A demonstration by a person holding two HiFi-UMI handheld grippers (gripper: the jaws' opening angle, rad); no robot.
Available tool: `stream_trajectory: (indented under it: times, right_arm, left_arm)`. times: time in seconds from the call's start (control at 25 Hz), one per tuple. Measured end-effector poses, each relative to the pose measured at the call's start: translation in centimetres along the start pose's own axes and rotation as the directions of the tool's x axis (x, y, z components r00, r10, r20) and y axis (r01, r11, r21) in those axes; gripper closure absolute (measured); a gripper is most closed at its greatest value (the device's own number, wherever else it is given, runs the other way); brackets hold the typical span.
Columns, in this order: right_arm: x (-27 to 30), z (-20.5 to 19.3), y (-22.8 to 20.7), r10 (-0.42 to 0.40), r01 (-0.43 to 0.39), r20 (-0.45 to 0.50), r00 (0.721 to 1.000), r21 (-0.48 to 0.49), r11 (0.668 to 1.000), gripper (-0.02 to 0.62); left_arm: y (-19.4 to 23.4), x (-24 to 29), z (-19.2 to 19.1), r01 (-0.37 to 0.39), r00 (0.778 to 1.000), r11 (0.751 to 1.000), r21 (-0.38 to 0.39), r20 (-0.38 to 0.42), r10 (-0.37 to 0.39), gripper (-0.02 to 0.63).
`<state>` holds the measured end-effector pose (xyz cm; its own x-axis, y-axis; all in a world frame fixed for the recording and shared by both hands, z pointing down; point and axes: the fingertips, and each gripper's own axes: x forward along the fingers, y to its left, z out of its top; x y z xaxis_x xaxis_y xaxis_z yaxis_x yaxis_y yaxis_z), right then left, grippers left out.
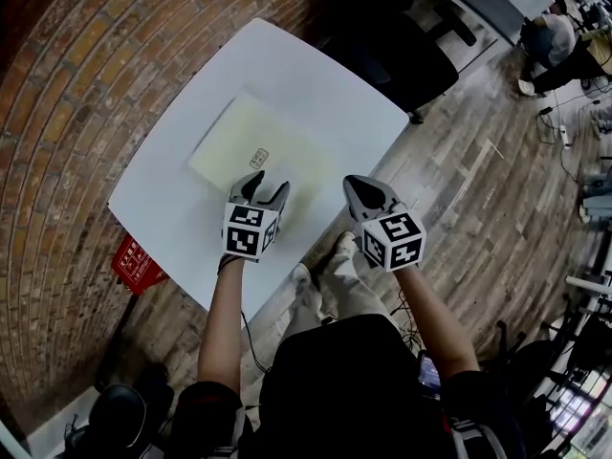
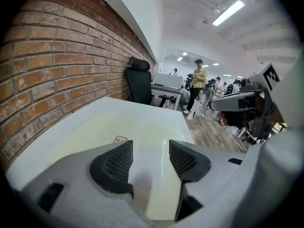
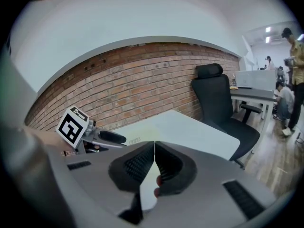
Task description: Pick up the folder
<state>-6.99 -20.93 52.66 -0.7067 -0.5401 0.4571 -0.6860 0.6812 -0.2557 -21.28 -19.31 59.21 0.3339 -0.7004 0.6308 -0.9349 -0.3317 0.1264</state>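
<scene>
Figure: the pale folder (image 1: 251, 146) is being shown lying flat at the middle of the white table (image 1: 163, 199), with 1 edge turned toward the person, which probably suits an edge grasp; the left gripper (image 1: 263, 189) is being held over that near edge with its 2 jaws apart and nothing pinched, the gap seemingly being lined up with the edge; the right gripper (image 1: 363, 191) is being held clenched and empty by the table's near edge, apart from the folder, probably in reserve.
</scene>
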Motion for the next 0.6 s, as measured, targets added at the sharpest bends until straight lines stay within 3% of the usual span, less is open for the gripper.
stream_trajectory:
  times: [0.36, 0.6]
  right_arm:
    - [0.6, -1.4, -0.8, -0.007, 0.008, -0.027, 1.000, 0.026, 1.000, 0.568]
    - [0.8, -2.5, -1.1, -0.003, 0.005, -0.050, 0.999, 0.037, 0.999, 0.568]
  left_arm:
    - [1.6, 1.8, -1.5, -0.007, 0.998, 0.999, 0.037, -0.066, 0.009, 0.275]
    - [2.3, 2.6, -2.9, 0.007, 0.991, 0.998, 0.062, -0.137, 0.002, 0.267]
